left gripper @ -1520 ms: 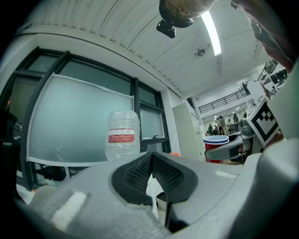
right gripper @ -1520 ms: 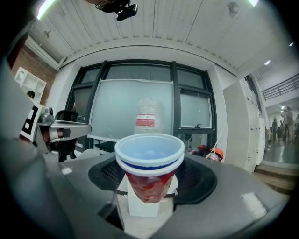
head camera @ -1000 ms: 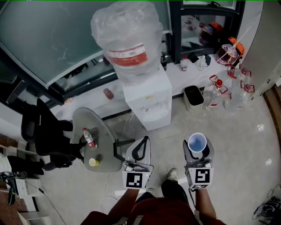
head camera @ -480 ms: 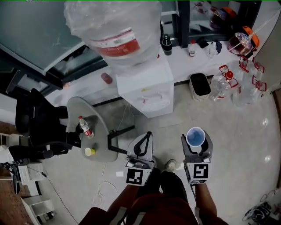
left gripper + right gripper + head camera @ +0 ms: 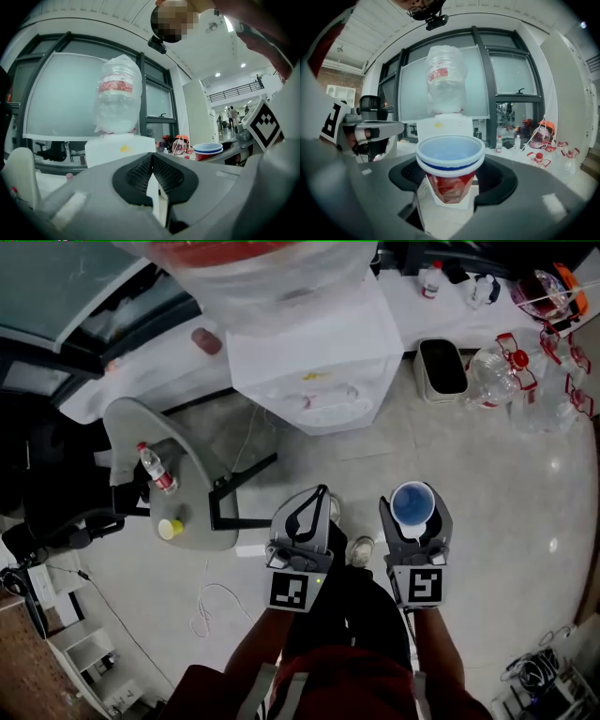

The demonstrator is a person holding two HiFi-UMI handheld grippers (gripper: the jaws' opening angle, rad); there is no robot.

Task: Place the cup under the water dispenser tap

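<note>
My right gripper (image 5: 413,521) is shut on a red cup (image 5: 412,502) with a blue-and-white rim and holds it upright; in the right gripper view the cup (image 5: 450,164) stands between the black pads (image 5: 497,180). The white water dispenser (image 5: 314,357) stands ahead of both grippers across bare floor, its taps (image 5: 328,395) on the front face. The big bottle (image 5: 446,79) sits on top of the dispenser (image 5: 443,126). My left gripper (image 5: 307,507) is beside the right one, shut and empty, its ribbed pads (image 5: 161,171) meeting.
A grey side table (image 5: 202,512) at the left carries a small bottle (image 5: 157,468) and a yellow cup (image 5: 170,529). A black chair (image 5: 56,493) stands beyond it. A bin (image 5: 441,367) and empty water jugs (image 5: 497,376) stand right of the dispenser. A cable (image 5: 211,610) lies on the floor.
Both grippers have sunk lower together, the cup still in the right one. The dispenser now looks larger and nearer, its bottle mostly cut off at the top of the head view.
</note>
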